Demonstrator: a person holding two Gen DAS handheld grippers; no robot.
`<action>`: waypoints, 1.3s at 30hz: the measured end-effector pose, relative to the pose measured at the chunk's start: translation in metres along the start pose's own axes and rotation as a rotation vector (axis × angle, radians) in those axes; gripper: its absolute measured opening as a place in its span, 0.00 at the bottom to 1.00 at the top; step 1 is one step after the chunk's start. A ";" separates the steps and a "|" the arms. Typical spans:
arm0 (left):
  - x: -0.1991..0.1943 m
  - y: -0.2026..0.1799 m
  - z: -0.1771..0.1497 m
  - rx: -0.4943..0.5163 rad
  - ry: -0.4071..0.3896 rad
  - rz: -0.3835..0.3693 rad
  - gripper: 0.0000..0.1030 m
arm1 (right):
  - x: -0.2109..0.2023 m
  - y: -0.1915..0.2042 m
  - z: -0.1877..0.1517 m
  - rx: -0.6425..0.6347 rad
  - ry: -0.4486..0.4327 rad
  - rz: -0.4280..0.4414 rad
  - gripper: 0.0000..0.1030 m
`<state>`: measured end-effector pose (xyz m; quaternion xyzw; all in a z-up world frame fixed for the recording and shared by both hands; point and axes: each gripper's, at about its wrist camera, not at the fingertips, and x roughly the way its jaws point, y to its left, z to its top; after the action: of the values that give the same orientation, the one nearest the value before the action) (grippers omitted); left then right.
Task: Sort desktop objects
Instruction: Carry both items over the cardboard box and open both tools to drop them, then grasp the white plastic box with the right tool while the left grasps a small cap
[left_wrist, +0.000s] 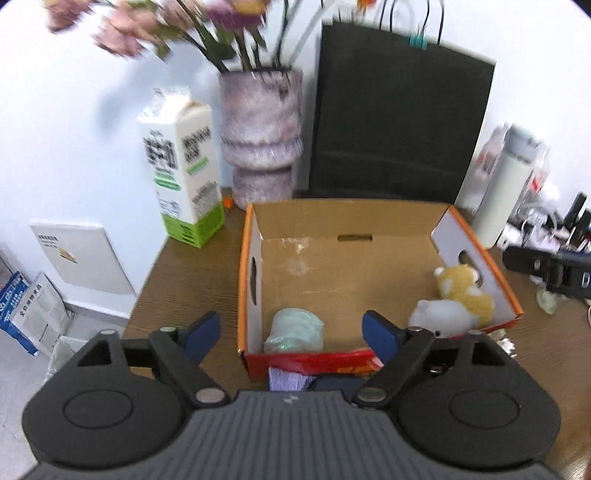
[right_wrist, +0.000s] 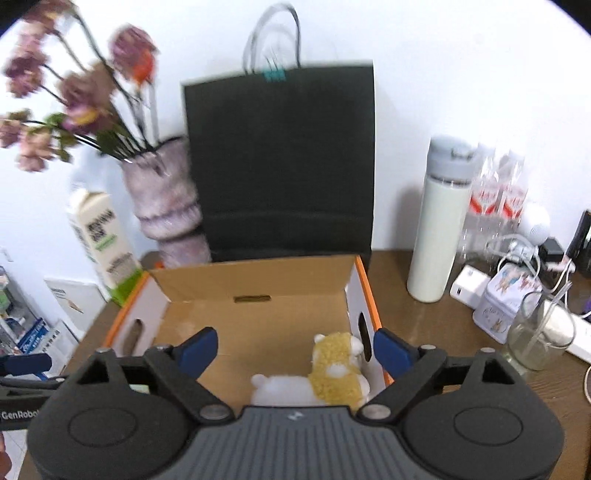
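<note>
Inside the cardboard box (left_wrist: 354, 258), which stands open-topped at the middle of the tabletop (left_wrist: 184, 280), three sorted items are visible: a yellow plush toy (left_wrist: 463, 291) lying against the right wall, a white plush toy (left_wrist: 441, 315) touching it on the near side, and a pale green crumpled bundle (left_wrist: 295, 330) at the near left corner. The remaining floor of the box is bare. Both claws are empty. The left claw (left_wrist: 291, 332) has its blue pads spread wide, one outside the left wall of the box and one over its interior, with nothing pressed between them. The right claw (right_wrist: 295, 349) is likewise spread wide above the plush toys (right_wrist: 332, 369), gripping neither. Judged from this arrangement, part of the sorting is complete and both claws are free for a further pick. Items outside the box, on the right of the tabletop, include a white bottle (right_wrist: 437, 236), a small printed tin (right_wrist: 506, 299), a glass (right_wrist: 535, 336), a white charger block (right_wrist: 471, 286) and loose cables (right_wrist: 517, 251). Behind the box stand a milk carton (left_wrist: 183, 166), a vase (left_wrist: 260, 136) of flowers and a black paper bag (left_wrist: 399, 125). Which of these are to be sorted cannot be determined. A red and purple item (left_wrist: 314, 363) at the near box edge is too obscured to identify.
</note>
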<state>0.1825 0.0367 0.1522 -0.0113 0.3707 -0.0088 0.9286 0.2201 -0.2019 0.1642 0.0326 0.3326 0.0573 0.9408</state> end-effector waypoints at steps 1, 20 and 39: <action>-0.011 0.000 -0.008 -0.011 -0.030 0.002 0.92 | -0.010 0.001 -0.005 -0.007 -0.015 0.005 0.89; -0.072 -0.004 -0.249 -0.059 -0.127 -0.087 0.98 | -0.108 0.000 -0.253 0.035 -0.056 -0.019 0.95; -0.104 -0.018 -0.260 -0.030 -0.310 -0.039 1.00 | -0.113 0.008 -0.283 0.055 -0.038 0.079 0.95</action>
<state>-0.0716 0.0176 0.0358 -0.0334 0.2226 -0.0193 0.9742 -0.0461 -0.2024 0.0160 0.0727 0.3148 0.0845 0.9426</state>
